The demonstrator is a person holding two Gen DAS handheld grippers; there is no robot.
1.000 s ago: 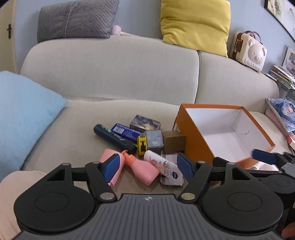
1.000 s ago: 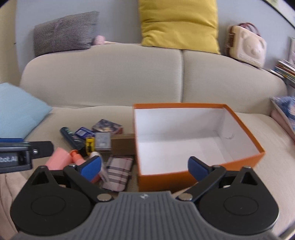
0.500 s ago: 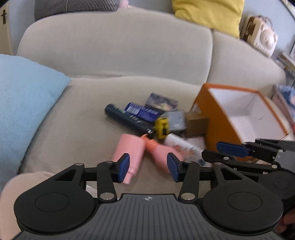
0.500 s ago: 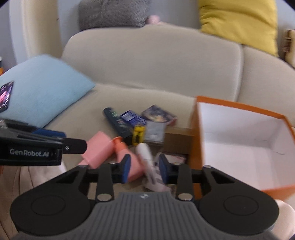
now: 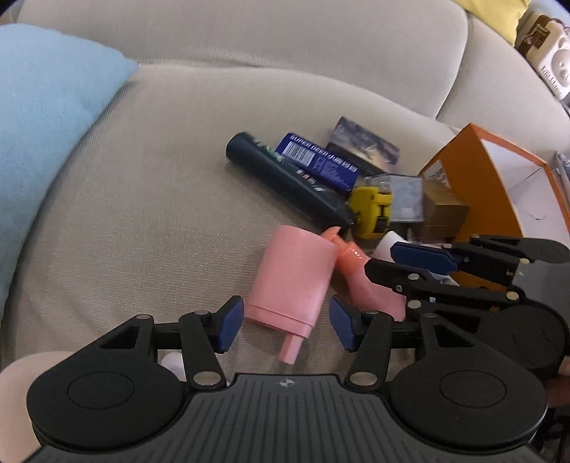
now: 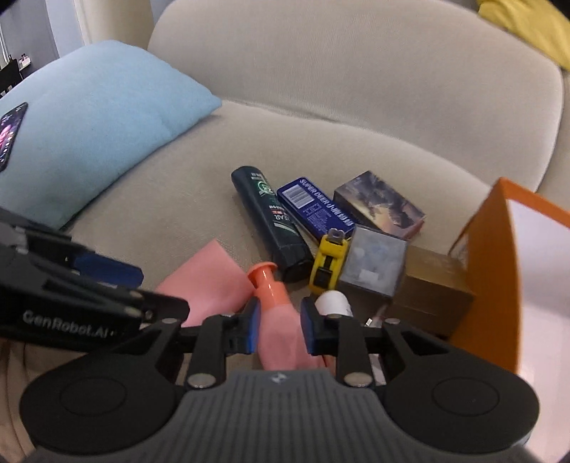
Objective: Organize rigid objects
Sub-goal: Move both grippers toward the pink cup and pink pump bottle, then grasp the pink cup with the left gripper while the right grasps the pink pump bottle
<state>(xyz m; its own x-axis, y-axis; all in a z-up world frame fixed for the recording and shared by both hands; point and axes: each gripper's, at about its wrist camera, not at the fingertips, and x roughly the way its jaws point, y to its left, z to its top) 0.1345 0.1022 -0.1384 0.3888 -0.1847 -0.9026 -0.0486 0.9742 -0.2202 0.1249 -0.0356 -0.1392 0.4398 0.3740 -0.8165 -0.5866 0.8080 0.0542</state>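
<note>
Home living rm: beige sofa [image 6: 356,89] w/ blue cushion [image 6: 89,117], yellow cushion [image 6: 527,28].

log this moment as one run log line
left gripper: open, closing around pink cup | right gripper: closing on pink bottle | orange box: no items seen inside

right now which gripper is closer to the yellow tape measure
Right. The right gripper sits just short of the yellow tape measure; the left gripper is farther back, astride the pink container.
</note>
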